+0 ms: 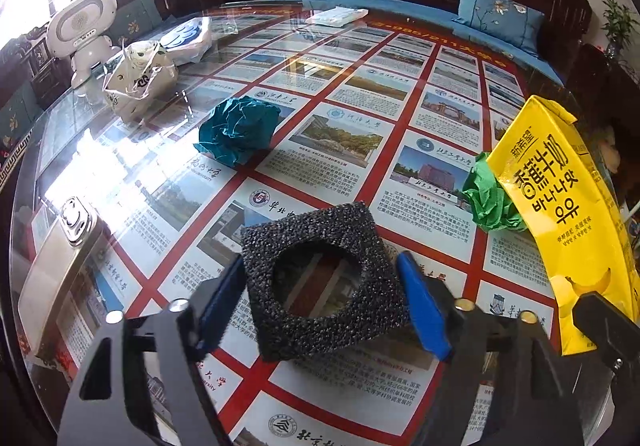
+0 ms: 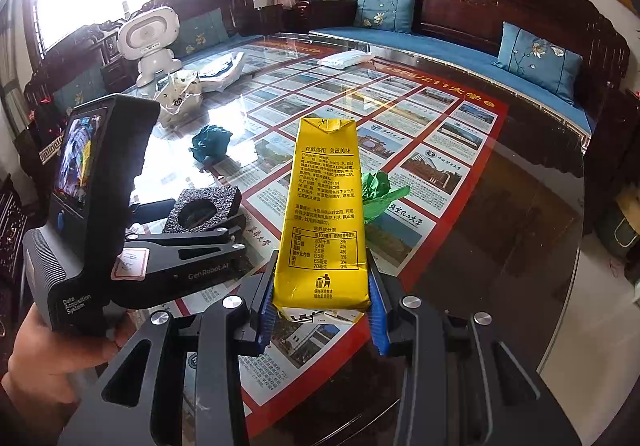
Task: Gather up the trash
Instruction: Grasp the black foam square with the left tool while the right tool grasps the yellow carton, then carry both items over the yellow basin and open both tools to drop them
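Jaws of the left gripper (image 1: 322, 302) flank the black foam square (image 1: 320, 282) on the counter (image 1: 400, 86); contact is unclear. Right gripper (image 2: 322, 310) clamps the yellow carton (image 2: 324, 222), which half hides green paper (image 2: 380, 194) at two o'clock.

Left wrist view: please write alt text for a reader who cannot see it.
The left gripper straddles a black foam square with a round hole on a glass table. Beyond lie a teal paper ball and a green paper ball, with a yellow milk carton at right.
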Available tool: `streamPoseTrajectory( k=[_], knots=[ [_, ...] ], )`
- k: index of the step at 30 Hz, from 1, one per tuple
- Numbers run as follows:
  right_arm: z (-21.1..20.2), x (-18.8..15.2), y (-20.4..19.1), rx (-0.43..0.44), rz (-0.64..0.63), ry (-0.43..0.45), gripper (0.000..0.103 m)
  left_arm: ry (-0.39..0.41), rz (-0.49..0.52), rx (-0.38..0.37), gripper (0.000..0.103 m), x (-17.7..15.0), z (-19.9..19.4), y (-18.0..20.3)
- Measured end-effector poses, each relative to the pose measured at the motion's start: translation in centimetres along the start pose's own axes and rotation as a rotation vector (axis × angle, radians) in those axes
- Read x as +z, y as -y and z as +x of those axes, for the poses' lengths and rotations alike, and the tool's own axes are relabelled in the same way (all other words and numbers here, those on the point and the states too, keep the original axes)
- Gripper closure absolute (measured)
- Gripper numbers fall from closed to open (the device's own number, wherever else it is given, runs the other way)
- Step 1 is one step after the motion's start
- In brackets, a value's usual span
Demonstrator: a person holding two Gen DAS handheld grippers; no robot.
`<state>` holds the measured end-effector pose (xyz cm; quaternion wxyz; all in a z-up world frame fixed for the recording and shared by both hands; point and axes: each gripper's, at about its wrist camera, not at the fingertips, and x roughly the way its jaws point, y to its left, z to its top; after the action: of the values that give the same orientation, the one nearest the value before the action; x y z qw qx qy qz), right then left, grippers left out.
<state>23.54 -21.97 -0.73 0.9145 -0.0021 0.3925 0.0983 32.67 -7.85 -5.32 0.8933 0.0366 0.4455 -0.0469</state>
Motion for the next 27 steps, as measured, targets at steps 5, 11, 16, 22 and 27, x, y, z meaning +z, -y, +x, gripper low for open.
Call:
streamPoseTrajectory(
  k=[5, 11, 16, 22, 27],
  knots=[
    [-0.7, -0.9, 0.2, 0.018, 0.026, -0.001, 0.066, 0.018, 0.044, -0.063, 0.038, -1.4, -1.2, -0.1],
    [-3.2, -2.7, -0.2, 0.036, 0.012, 0.002, 0.066, 0.074, 0.094, -0.195, 0.038, -4.2, -5.3, -1.1],
    [-5.8, -5.0, 0.8, 0.067, 0.031, -0.013, 0.066, 0.085, 0.137, -0.332, 0.038, -6.0, -8.8, -1.1],
    [-9.5, -8.3, 3.3, 0.034, 0.067, -0.012, 0.066, 0.089, 0.229, -0.433, 0.038, -7.5, -11.5, 2.6],
    [-13.0, -11.8, 6.5, -0.033, 0.116, -0.009, 0.066, 0.061, 0.327, -0.518, 0.037, -8.5, -12.5, 8.1]
  ],
)
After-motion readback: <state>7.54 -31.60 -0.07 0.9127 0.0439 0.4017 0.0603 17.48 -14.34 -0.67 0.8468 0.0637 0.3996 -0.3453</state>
